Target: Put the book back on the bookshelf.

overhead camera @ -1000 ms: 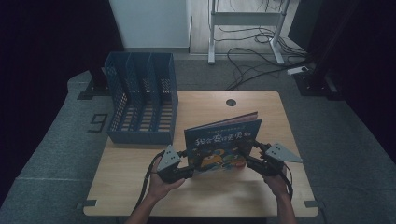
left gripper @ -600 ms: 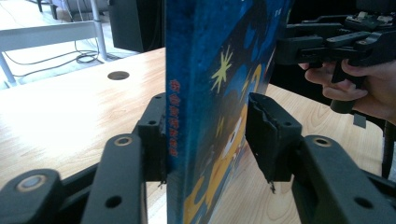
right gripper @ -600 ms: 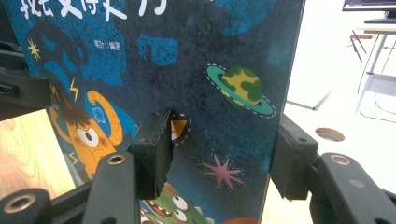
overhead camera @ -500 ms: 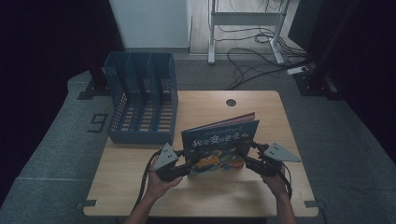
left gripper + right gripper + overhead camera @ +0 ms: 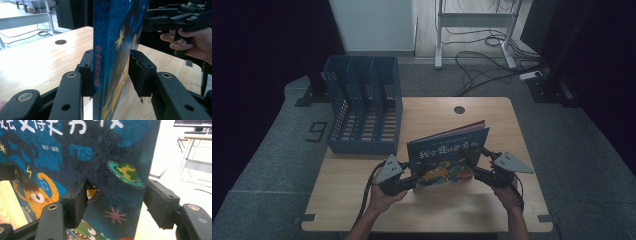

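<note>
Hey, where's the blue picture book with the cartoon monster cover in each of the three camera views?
High view: the blue picture book stands lower centre, tilted, between both tools.
Left gripper view: centre, seen spine-on, rising between that tool's jaws.
Right gripper view: its cover spreads across the left and centre.
Shared landmark: the light wooden table.

Bare table [image 5: 492, 120] lies open beyond the upright book [image 5: 447, 155], and a bare strip runs along the near edge too. The blue file rack [image 5: 362, 112] blocks the far-left corner, standing just beside the book's left side.
</note>
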The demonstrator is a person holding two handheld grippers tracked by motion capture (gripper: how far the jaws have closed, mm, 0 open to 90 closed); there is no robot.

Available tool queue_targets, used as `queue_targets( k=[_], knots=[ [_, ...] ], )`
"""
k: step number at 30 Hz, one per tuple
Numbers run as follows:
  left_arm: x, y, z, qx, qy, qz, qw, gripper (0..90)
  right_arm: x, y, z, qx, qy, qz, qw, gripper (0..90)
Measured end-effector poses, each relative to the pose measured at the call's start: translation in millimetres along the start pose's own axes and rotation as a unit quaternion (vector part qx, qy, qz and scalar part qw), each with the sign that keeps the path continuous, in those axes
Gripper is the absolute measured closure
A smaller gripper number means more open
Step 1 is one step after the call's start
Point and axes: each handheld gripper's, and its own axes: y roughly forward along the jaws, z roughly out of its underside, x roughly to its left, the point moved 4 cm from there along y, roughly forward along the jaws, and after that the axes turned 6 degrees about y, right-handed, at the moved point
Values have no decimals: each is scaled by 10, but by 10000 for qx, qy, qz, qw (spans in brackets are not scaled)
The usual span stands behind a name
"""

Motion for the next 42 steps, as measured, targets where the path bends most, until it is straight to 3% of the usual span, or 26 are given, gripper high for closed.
queue_targets(
  k=[5, 8, 14, 17, 22, 27, 36, 40, 42],
  knots=[
    [-42, 14, -37, -74, 22, 138, 9999, 609, 6, 11, -11, -20, 56, 54, 10000, 395],
    [-63, 19, -50, -61, 97, 77, 9999, 609, 16, 26, -10, -19, 42, 39, 10000, 392],
    [-63, 21, -75, -130, -45, 95, 9999, 601, 37, 54, -11, -32, 47, -15, 10000, 392],
    [-61, 30, -95, -70, -62, 209, 9997, 547, 62, 93, -14, -12, 17, -93, 10000, 396],
    [-24, 26, -108, -91, -103, 137, 9998, 576, 65, 141, -21, -14, 20, -148, 9999, 397],
    [-2, 29, -109, -39, 21, 144, 9999, 593, 56, 144, -22, -19, 63, -175, 9998, 410],
    [51, 83, -156, -156, -28, 131, 9998, 609, 77, 146, -18, -6, -4, -298, 9996, 429],
    [78, 94, -211, -339, -160, 201, 9991, 610, 86, 152, -10, 5, -43, -322, 9995, 431],
    [81, 101, -236, -383, -117, 203, 9990, 610, 85, 153, -9, 4, -35, -324, 9995, 431]
  ],
)
